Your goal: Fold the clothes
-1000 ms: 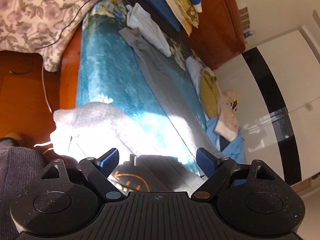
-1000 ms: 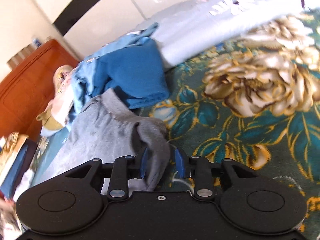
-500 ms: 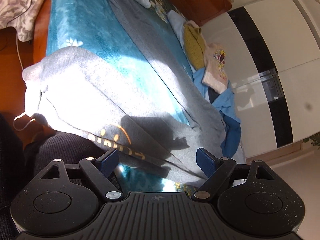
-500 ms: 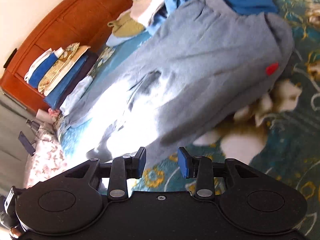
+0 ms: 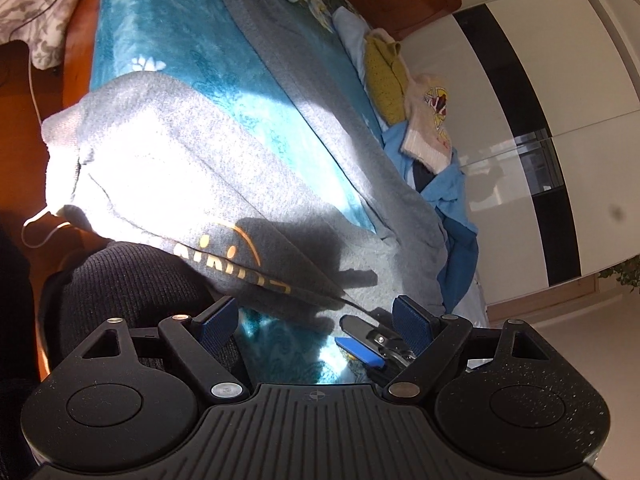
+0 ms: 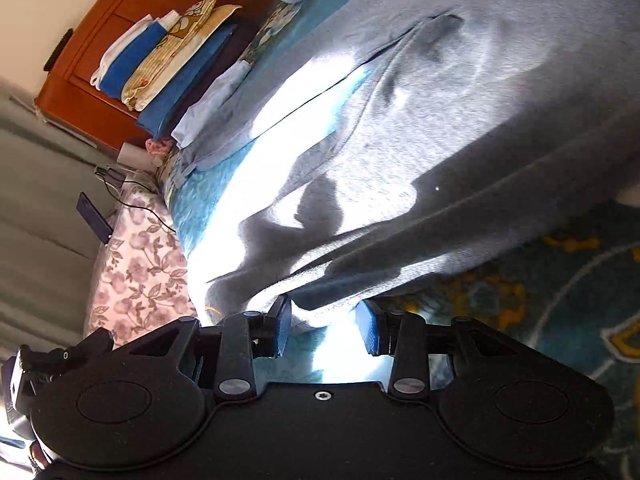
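Observation:
A grey sweatshirt point(image 5: 192, 152) with yellow print lies spread over the teal blanket point(image 5: 168, 52) on the bed, one sleeve stretched toward the far end. My left gripper point(image 5: 316, 320) stands wide open just short of its near hem, with nothing between the pads. In the left wrist view, the right gripper's fingertips point(image 5: 360, 344) show at that hem. In the right wrist view, my right gripper point(image 6: 324, 332) is partly open. The sweatshirt's point(image 6: 460, 140) edge lies just ahead of its pads, and they do not press on it.
A person's knee point(image 5: 132, 280) in dark ribbed cloth sits under the hem at the left. Unfolded yellow, pink and blue clothes point(image 5: 424, 128) are heaped at the bed's far side. Folded clothes point(image 6: 160, 60) are stacked by the wooden headboard. A floral quilt point(image 6: 136, 272) lies beside the bed.
The right gripper let go of the grey sleeve cuff and swung across to the sweatshirt's near hem. The left gripper tipped down and moved in toward the same hem, staying open.

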Motion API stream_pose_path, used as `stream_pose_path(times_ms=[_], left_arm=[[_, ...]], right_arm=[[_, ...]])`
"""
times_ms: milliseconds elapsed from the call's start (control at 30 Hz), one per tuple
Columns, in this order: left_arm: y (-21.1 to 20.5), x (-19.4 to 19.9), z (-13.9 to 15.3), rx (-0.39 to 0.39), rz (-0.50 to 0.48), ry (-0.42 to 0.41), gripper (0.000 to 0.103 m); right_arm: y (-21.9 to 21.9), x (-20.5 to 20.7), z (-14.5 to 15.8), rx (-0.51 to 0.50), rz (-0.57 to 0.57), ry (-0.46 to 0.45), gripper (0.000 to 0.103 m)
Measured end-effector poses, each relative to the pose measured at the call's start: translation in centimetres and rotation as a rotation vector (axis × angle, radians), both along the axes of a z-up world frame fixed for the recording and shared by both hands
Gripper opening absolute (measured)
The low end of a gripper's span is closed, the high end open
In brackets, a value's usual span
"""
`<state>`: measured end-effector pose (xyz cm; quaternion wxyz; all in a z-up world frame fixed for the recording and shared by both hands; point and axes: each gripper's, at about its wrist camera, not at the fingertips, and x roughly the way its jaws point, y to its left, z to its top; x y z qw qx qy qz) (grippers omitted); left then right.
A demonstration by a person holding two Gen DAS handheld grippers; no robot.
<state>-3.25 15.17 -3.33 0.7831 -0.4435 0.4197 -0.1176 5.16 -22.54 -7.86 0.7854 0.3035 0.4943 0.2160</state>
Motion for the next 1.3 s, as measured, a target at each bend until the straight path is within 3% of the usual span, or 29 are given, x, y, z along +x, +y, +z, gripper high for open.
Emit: stream_pose_path(times_ms=[100,133,167,233,400,567,700,800,867,1067,1133,1267,1300], left_arm=[[-0.3,0.4,-0.3,-0.001,-0.007,0.014,0.083],[-0.3,0.5,-0.4,-0.002,-0.009,0.021,0.083],[-0.4,0.7,-0.5,-0.003,-0.011,0.027,0.083],[-0.7,1.1,-0.7,0.001,-0.016,0.041,0.083],[-1.7,2.7,-0.5,0.039,-0.026,0.052,0.084],[-2.5,4.7,-0.3,-0.036,-0.007,0.048,0.084],[-3.0,6.0,-2.0,-0.070,0.104,0.118,0.084],[-2.6,5.9,-2.8,-0.163,0.243,0.121,0.084],[-2.0,5.4,-2.7,-0.138,0.342,0.101,0.083],[0.9,4.1,-1.1,-0.024,0.529,-0.015,0.062],[1.4,4.1,-0.5,0.034,0.546,-0.037,0.061],[1.2,5.0,0.2,0.180,0.516,-0.033,0.031],[0.9,5.4,0.4,0.223,0.498,-0.028,0.028]], right_arm=[[1.2,0.9,-0.3,0.033,0.009,0.022,0.035],[1.5,1.0,-0.2,0.035,0.032,0.019,0.027],[1.9,1.2,-0.2,0.032,0.051,0.011,0.008],[2.1,1.3,0.2,0.040,0.044,-0.012,0.007],[1.3,2.6,2.3,0.178,-0.009,-0.080,0.006],[0.8,3.7,4.4,0.297,-0.018,-0.120,0.006],[0.1,4.1,4.9,0.358,-0.039,-0.111,0.006],[-0.7,4.1,4.7,0.373,-0.051,-0.112,0.006],[-1.2,4.0,4.6,0.390,-0.060,-0.114,0.006],[-1.6,4.1,4.0,0.406,-0.066,-0.108,0.006],[-1.6,4.1,3.4,0.391,-0.067,-0.099,0.006],[-1.8,4.0,2.1,0.390,-0.063,-0.048,0.009],[-2.2,3.6,2.1,0.377,-0.063,-0.047,0.013]])
